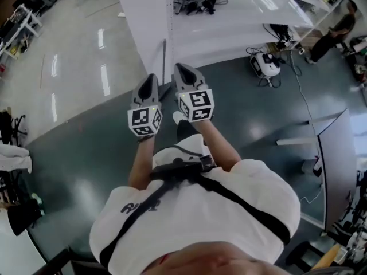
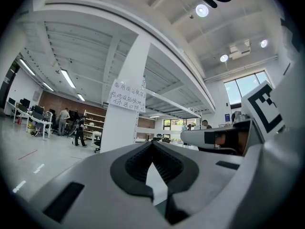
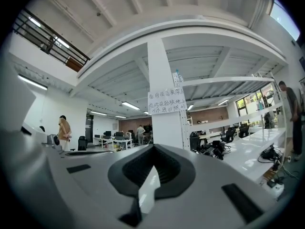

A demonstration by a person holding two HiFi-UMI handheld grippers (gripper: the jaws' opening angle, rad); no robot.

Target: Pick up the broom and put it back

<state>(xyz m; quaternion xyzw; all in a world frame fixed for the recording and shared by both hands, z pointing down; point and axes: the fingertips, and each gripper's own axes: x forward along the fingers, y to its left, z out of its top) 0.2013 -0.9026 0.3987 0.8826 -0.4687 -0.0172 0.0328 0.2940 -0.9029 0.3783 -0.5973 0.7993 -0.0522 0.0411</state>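
A thin dark pole (image 1: 164, 62) runs down just beside the left tool (image 1: 150, 80), where its lower end can't be made out; whether it's the broom, I can't tell. The wearer's (image 1: 195, 211) legs are hidden under the torso. The handwritten notice (image 3: 166, 101) on the pillar (image 3: 162, 66) is too small to read, and the far-off people (image 2: 71, 123) are mere figures.
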